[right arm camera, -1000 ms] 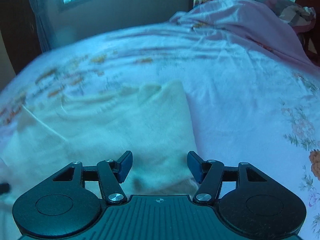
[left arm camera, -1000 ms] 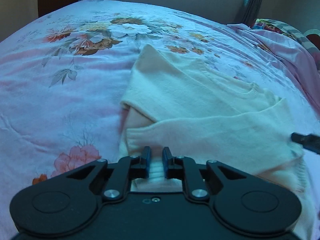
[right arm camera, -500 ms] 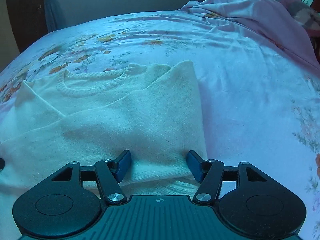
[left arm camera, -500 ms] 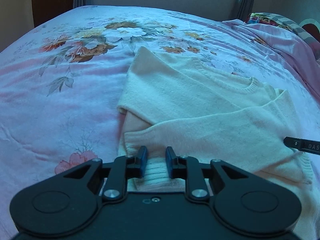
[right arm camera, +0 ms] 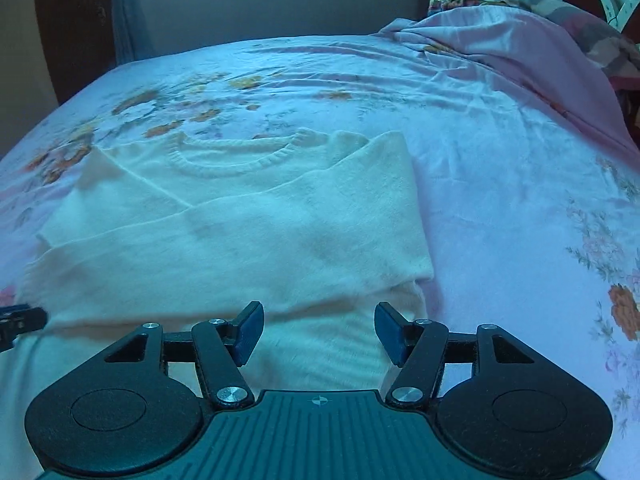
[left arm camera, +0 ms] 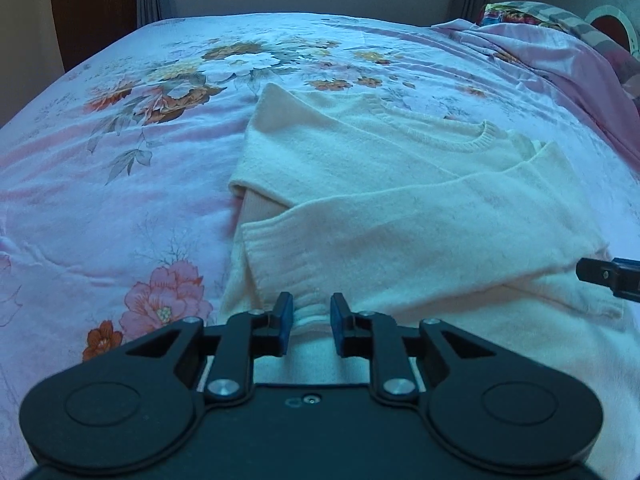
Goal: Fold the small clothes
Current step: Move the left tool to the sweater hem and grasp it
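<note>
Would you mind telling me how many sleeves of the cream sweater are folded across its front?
2. One knitted sleeve crosses the cream sweater's chest, its ribbed cuff toward the left edge. The other sleeve lies partly beneath it, running diagonally from the left shoulder; its cuff is hidden.

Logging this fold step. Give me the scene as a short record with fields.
surface: bed with floral sheet
garment: cream sweater, lying flat, both sleeves folded across its front
collar: at the far end
left hand-held gripper: narrow gap, over the sweater's near edge, no cloth pinched
right hand-held gripper: open wide, above the sweater
far right: bunched pink bedding
</note>
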